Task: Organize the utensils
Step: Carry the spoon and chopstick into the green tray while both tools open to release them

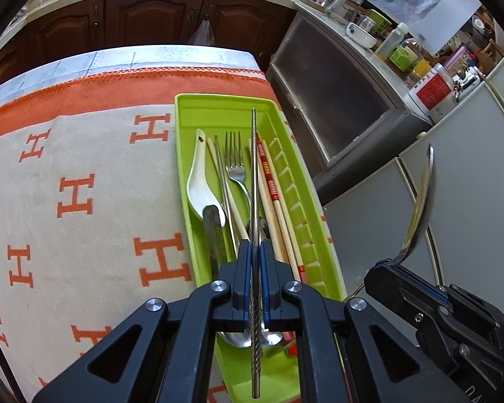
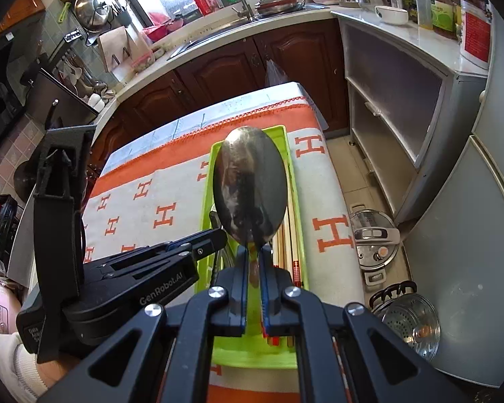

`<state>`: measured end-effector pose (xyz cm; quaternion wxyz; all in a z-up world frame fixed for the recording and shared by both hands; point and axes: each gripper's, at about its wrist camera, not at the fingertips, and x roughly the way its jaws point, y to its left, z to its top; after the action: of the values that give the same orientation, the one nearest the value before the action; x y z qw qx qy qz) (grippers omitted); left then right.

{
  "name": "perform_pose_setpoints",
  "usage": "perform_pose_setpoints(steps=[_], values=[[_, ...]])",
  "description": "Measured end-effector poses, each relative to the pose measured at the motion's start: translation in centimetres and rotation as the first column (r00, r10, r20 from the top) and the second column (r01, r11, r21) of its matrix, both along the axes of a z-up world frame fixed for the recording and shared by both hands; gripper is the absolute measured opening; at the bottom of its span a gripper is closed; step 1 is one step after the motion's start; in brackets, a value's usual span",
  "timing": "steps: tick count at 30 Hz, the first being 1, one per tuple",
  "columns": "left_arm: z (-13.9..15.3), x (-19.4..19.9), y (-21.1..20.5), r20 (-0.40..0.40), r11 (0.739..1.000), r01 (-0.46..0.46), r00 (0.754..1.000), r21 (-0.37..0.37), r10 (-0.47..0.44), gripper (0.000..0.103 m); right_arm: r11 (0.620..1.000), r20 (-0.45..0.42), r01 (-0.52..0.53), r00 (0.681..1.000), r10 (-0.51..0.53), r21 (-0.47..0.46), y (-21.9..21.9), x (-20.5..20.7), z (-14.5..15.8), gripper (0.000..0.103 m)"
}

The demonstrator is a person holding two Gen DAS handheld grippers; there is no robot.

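Observation:
A lime green utensil tray (image 1: 285, 124) lies on the right side of the cloth-covered table; it also shows in the right wrist view (image 2: 294, 174). It holds a white ceramic spoon (image 1: 200, 181), a metal fork (image 1: 235, 164), wooden chopsticks (image 1: 272, 201) and other metal utensils. My left gripper (image 1: 255, 252) is shut on a metal chopstick (image 1: 253, 154), held lengthwise above the tray. My right gripper (image 2: 253, 255) is shut on a metal spoon (image 2: 248, 188), bowl pointing forward, above the tray's near end. The right gripper (image 1: 391, 263) and its spoon (image 1: 420, 208) show off the table's right edge.
The table carries an orange and beige H-patterned cloth (image 1: 84, 201). A grey cabinet (image 2: 403, 107) and a fridge (image 2: 470, 252) stand to the right. A pressure cooker (image 2: 374, 241) and a steamer pot (image 2: 410, 322) sit on the floor. The kitchen counter with sink (image 2: 218, 30) lies behind.

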<state>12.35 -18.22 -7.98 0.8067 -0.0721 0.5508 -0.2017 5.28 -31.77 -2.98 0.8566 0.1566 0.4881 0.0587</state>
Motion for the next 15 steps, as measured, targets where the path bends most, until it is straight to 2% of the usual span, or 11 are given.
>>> perform_pose_setpoints(steps=[4, 8, 15], values=[[-0.4, 0.8, 0.6, 0.002, 1.000, -0.017, 1.000, -0.003, 0.017, 0.004, 1.000, -0.027, -0.011, 1.000, 0.010, -0.006, 0.2, 2.3, -1.2, 0.006], [-0.2, 1.2, 1.1, 0.010, 1.000, -0.028, 1.000, -0.001, 0.028, 0.015, 0.999, -0.051, -0.028, 0.998, 0.027, -0.020, 0.8, 4.3, -2.3, 0.006], [0.8, 1.3, 2.7, 0.030, 0.999, -0.039, 0.999, 0.008, 0.039, 0.023, 0.998, -0.105, -0.056, 0.993, 0.052, -0.036, 1.5, 6.8, -4.2, 0.006]])
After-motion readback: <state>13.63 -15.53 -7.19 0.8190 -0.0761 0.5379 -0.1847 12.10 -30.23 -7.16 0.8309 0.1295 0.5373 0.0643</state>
